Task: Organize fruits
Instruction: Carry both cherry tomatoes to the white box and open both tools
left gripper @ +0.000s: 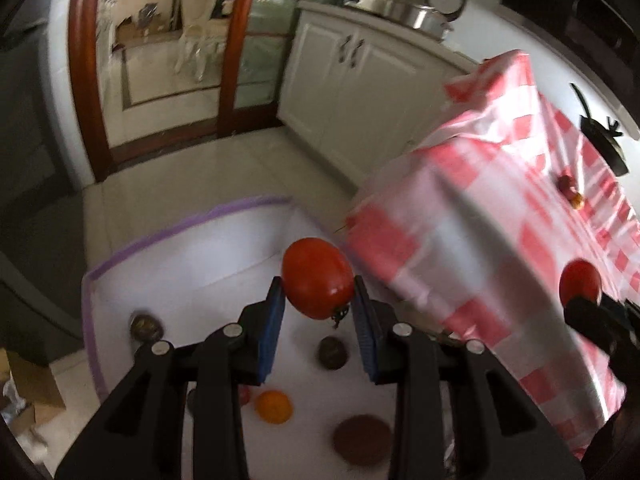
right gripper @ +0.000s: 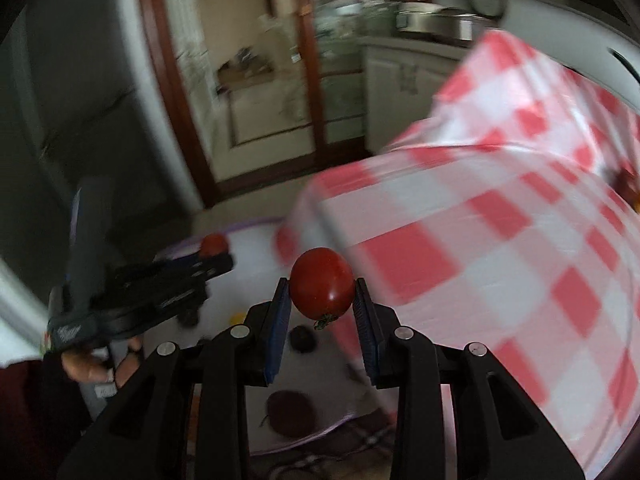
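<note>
I hold two red tomatoes, one in each gripper. The left gripper [left gripper: 318,295] pinches a plump tomato [left gripper: 318,294] across its middle between blue pads [left gripper: 274,320], with the green stem end hanging low. The right gripper [right gripper: 321,294] pinches a smaller, darker tomato [right gripper: 322,283] the same way. Both fruits hang in the air above a white mat [left gripper: 180,264] with a purple edge, lying on the floor. On the mat rest an orange fruit [left gripper: 273,406] and several dark round fruits [left gripper: 362,439]. Just beside it stands a table under a red and white checked cloth [left gripper: 500,208], with small fruits and a dark pan at its far end. The tomatoes look light, smooth and slippery, with thin skin that bruises, so I judge a gentle squeeze at the widest part safest.
</note>
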Demonstrator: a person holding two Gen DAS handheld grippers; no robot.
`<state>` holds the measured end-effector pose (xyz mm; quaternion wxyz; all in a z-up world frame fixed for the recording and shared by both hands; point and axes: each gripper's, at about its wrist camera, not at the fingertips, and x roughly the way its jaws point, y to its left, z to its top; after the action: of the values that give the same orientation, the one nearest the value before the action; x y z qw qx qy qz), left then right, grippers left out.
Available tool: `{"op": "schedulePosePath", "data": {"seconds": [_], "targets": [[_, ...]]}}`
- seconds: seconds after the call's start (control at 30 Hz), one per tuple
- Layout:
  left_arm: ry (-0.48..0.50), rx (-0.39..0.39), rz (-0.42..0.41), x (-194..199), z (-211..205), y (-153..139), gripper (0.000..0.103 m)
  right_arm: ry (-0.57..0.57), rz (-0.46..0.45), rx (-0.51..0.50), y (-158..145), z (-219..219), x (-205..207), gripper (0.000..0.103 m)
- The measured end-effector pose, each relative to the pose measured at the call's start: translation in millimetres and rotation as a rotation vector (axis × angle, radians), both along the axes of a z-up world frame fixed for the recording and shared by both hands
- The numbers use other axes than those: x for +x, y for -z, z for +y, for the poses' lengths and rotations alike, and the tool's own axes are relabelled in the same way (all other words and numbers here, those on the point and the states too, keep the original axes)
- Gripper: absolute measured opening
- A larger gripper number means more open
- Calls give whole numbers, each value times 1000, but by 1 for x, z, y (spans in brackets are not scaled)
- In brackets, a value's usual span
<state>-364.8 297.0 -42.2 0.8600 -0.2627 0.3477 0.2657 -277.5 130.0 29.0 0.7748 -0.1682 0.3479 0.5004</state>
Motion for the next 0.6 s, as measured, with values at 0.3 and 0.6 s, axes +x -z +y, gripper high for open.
{"op": "schedulePosePath", "data": {"seconds": [0.3,0.6], "targets": [[-59,-52,89,-26,17,46,34,-183,-34,-208,63,39,-56,32],[-83,-105,140,-30,22,79,34,-192,-3,-316,100,51,-50,32]]}}
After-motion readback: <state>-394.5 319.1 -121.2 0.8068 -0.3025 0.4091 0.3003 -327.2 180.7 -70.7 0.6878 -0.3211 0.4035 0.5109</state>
